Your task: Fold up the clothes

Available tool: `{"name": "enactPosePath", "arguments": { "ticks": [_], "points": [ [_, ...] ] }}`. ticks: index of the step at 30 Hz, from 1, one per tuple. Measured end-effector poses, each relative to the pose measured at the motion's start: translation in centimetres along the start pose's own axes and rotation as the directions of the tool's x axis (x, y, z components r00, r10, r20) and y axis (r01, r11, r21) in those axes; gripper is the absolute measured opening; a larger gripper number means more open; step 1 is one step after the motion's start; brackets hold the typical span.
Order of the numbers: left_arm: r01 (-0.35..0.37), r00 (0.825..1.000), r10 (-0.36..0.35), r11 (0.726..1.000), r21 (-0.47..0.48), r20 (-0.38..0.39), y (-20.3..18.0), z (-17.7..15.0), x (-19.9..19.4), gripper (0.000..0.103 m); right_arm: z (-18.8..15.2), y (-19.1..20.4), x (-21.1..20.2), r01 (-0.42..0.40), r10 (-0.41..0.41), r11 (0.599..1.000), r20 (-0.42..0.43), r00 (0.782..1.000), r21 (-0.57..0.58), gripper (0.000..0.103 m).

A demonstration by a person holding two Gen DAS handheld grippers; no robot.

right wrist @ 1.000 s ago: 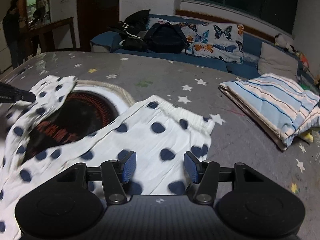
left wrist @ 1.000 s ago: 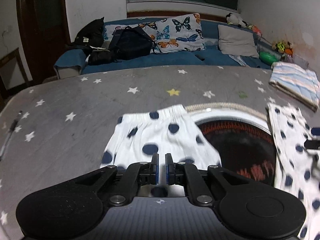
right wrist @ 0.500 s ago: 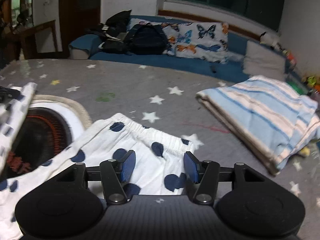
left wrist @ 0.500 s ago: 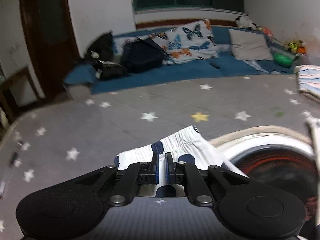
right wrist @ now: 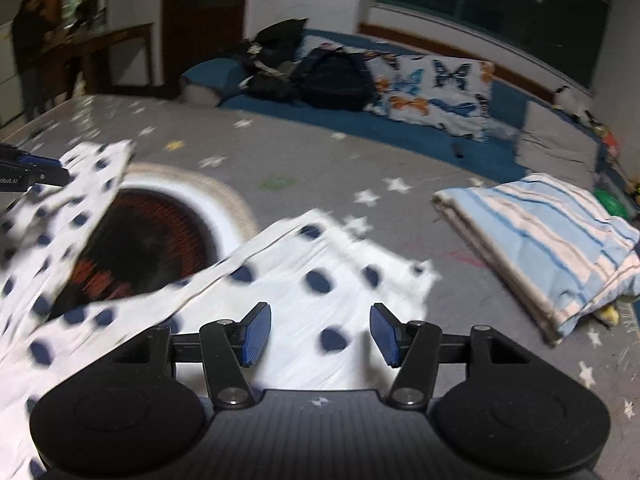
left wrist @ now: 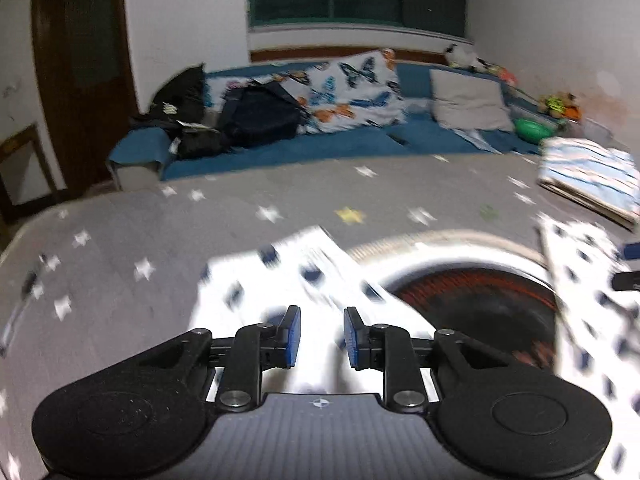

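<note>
White garment with navy dots, grey star-print cover, blue-and-white striped blanket, blue tool pads.

Dim indoor night light, ceiling lamp reflected in window, heavy motion blur, fisheye-curved edges

Butterfly pillow, black backpack, folded striped blanket.

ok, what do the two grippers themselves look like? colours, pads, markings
Both match. Left gripper and right gripper: black linkage arms with silver pivot screws, blue ribbed pads on the fingertips, two round black discs flanking a grey ribbed body with a small crosshair mark. No cables or sleeves show.
</note>
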State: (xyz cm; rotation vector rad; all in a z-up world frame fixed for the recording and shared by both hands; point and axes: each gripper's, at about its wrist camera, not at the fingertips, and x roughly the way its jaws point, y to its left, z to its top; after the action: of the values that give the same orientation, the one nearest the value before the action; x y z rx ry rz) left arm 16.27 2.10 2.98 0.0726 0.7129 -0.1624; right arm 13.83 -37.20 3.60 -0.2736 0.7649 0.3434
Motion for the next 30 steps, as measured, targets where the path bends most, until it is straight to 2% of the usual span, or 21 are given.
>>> {"name": "enactPosePath", "arguments": {
  "ticks": [5,8,15,18,22,26,30],
  "points": [
    [0.078,0.996,-0.076,0.996,0.048,-0.041,-2.0,-3.6,-4.0,0.036,-1.8,1.7,-1.3,-0.029,0.029,0.999,-0.035,0.999,-0.015,0.057],
    [0.127,0.991,-0.124,0.990,0.059,-0.050,-2.7,-5.9,-6.9,0.037,-2.7,2.8,-2.7,-0.055,0.054,0.997,-0.032,0.998,-0.050,0.060],
    [0.210,0.977,-0.210,0.977,0.018,-0.040,-2.5,-10.5,-12.4,0.037,-5.0,5.8,-6.3,-0.124,0.123,0.986,-0.018,0.992,-0.112,0.061],
    [0.226,0.973,-0.225,0.974,0.018,-0.040,-2.4,-12.2,-14.1,0.037,-6.0,6.8,-7.6,-0.152,0.151,0.980,-0.016,0.988,-0.126,0.062],
    [0.228,0.974,-0.227,0.971,0.066,-0.019,-2.6,-13.8,-16.2,0.037,-7.3,7.8,-9.5,-0.184,0.183,0.973,-0.016,0.983,-0.139,0.062],
    [0.201,0.979,-0.201,0.970,0.137,-0.014,-2.9,-15.1,-17.5,0.037,-8.7,8.5,-11.8,-0.216,0.216,0.964,-0.017,0.976,-0.156,0.062],
    [0.189,0.982,-0.189,0.970,0.155,-0.018,-2.8,-16.0,-17.9,0.037,-10.8,9.3,-13.9,-0.252,0.249,0.950,-0.040,0.968,-0.187,0.062]
  ]
}}
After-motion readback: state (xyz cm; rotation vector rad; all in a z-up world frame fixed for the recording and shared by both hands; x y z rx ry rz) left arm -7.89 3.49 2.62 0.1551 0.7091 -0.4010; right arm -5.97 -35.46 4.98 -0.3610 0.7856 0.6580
